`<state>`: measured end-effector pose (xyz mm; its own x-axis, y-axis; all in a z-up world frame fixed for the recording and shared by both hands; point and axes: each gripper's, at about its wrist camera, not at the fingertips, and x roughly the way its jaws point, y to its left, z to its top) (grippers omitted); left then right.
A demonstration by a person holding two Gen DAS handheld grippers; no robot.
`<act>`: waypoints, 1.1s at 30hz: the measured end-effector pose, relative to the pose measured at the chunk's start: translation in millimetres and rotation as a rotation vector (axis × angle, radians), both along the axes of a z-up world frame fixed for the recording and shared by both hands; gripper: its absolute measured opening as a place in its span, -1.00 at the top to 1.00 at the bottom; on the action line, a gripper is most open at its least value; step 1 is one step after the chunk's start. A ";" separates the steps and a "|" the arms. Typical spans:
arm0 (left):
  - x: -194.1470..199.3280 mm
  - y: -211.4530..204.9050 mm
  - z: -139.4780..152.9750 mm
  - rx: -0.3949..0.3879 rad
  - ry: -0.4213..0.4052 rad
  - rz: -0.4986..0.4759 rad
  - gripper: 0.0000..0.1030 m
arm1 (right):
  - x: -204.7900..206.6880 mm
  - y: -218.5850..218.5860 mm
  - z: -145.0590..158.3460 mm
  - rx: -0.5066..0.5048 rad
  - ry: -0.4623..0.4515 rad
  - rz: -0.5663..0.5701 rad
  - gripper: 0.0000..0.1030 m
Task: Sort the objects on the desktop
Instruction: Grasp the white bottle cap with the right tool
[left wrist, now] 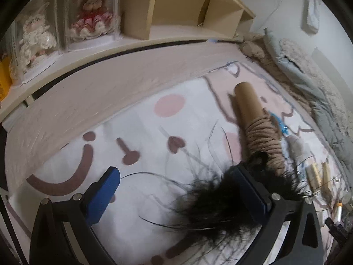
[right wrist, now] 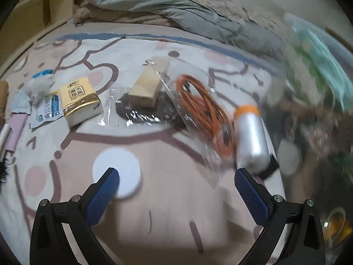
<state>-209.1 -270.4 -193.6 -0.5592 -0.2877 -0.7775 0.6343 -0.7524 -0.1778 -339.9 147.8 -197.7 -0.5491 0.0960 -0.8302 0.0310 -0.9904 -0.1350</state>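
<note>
My left gripper (left wrist: 176, 190) is open above a patterned mat (left wrist: 141, 154). A black feathery tuft (left wrist: 207, 201) lies across its right finger (left wrist: 249, 190). Just beyond stands a cardboard tube wound with tan yarn (left wrist: 253, 121). My right gripper (right wrist: 174, 190) is open and empty above the mat (right wrist: 167, 176). Ahead of it lie a silver bottle with an orange cap (right wrist: 249, 137), a bag with coiled orange cord (right wrist: 203, 106), a wooden block (right wrist: 147, 88) in plastic on a dark disc, and a yellow tissue pack (right wrist: 79, 101).
A cream shelf (left wrist: 176, 6) with two boxed dolls (left wrist: 90, 15) runs behind the mat. Rumpled grey bedding (right wrist: 176, 4) lies at the far edge. Small packets (right wrist: 44, 110) and a pink comb (right wrist: 11, 137) lie at left. Wooden sticks (left wrist: 320, 176) lie at right.
</note>
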 end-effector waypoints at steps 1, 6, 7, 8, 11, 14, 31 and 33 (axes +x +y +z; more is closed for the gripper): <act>0.1 0.8 -2.2 0.000 -0.017 -0.003 -1.00 | 1.7 2.0 2.0 -0.013 0.012 -0.003 -1.00; 4.2 24.0 -10.9 -0.090 -0.109 -0.095 -1.00 | 4.4 9.8 14.5 -0.125 0.045 -0.009 -1.00; 5.5 27.4 -13.4 -0.104 -0.124 -0.112 -1.00 | 2.3 8.7 17.0 -0.173 0.043 0.007 -1.00; 7.1 31.3 -15.9 -0.111 -0.140 -0.130 -1.00 | 0.4 7.7 18.3 -0.202 0.040 0.017 -1.00; 16.5 30.6 -12.1 -0.049 -0.079 -0.153 -1.00 | -9.4 -4.5 18.3 -0.255 0.026 0.047 -0.68; 21.7 21.3 -2.8 0.028 0.017 -0.148 -1.00 | -18.7 -16.7 13.1 -0.258 0.016 0.066 -0.22; 2.8 5.6 -4.2 0.217 0.155 -0.167 -0.96 | 26.9 -28.3 -25.2 -0.164 -0.005 0.161 -0.01; 0.7 6.0 -4.1 0.228 0.167 -0.171 -0.91 | 41.2 -25.9 -24.5 -0.178 -0.005 0.173 -0.01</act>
